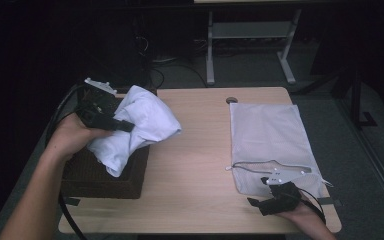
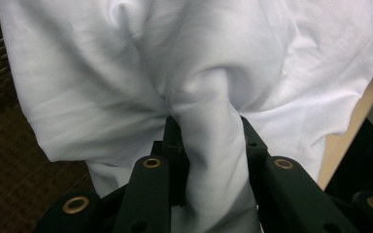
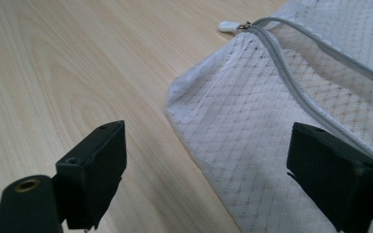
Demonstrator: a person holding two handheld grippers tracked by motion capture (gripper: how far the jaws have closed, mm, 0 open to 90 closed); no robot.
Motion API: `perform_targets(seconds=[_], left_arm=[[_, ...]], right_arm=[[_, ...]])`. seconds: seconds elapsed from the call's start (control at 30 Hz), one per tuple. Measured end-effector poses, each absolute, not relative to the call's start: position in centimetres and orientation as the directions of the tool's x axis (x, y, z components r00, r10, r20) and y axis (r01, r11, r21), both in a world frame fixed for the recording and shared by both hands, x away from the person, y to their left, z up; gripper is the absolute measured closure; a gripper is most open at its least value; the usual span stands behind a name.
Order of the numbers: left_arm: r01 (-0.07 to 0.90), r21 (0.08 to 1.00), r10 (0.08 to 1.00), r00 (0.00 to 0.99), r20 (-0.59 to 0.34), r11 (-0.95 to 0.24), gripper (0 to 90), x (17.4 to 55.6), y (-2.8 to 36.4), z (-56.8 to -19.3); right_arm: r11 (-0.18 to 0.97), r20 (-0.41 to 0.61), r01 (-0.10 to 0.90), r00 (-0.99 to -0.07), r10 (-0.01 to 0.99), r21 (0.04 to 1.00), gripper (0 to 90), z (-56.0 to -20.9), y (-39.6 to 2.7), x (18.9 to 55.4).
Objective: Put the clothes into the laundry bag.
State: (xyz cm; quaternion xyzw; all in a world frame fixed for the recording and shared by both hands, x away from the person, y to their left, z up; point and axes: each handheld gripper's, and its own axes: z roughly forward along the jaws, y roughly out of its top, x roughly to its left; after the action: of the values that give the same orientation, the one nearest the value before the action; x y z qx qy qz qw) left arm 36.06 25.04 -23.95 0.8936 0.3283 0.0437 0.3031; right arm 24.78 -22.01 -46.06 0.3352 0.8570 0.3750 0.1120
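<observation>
Lifting white cloth (image 1: pixel 140 120) over the basket (image 1: pixel 105 180)
Cloth is pinched by the left gripper (image 1: pixel 122 125) at the table's left edge; the mesh bag (image 1: pixel 270 135) lies far right, beside the spread right gripper (image 1: pixel 260 205).

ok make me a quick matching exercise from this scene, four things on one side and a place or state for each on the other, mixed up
Things:
1. white cloth
2. mesh bag
3. woven basket
4. right gripper

Places or states:
A. lies flat on the right side of the table
B. open, by the near corner of the bag
C. pinched in the left gripper, lifted
D. dark brown, at the table's left edge

Pairs: 1-C, 2-A, 3-D, 4-B
</observation>
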Motion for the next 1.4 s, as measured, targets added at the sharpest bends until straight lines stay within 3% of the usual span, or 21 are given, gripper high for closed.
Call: perform_targets(seconds=[0.47, 1.1, 1.17, 1.33, 1.4], left_arm=[[0.485, 0.560, 0.515, 0.849, -0.117, -0.672, 72.1, 33.5, 17.0, -28.0], [0.488, 0.541, 0.526, 0.845, -0.096, -0.685, 72.2, 30.4, 13.0, -36.1], [0.494, 0.539, 0.526, 0.843, -0.107, -0.682, 72.2, 30.0, 12.9, -37.0], [0.499, 0.527, 0.531, 0.841, -0.104, -0.688, 72.2, 28.9, 12.6, -39.0], [0.506, 0.520, 0.534, 0.838, -0.108, -0.689, 72.2, 28.4, 12.7, -39.8]], right_arm=[[0.487, 0.052, 0.487, -0.744, 0.666, 0.725, 14.1, -45.8, -22.5, 24.8], [0.456, 0.061, 0.534, -0.694, 0.717, 0.712, 12.6, -44.5, -25.0, 25.6], [0.445, 0.063, 0.541, -0.681, 0.729, 0.714, 19.2, -44.4, -25.6, 25.7], [0.433, 0.033, 0.543, -0.650, 0.759, 0.720, 54.3, -44.3, -27.3, 25.9], [0.426, 0.026, 0.551, -0.632, 0.774, 0.717, 64.2, -44.3, -28.0, 26.0]])
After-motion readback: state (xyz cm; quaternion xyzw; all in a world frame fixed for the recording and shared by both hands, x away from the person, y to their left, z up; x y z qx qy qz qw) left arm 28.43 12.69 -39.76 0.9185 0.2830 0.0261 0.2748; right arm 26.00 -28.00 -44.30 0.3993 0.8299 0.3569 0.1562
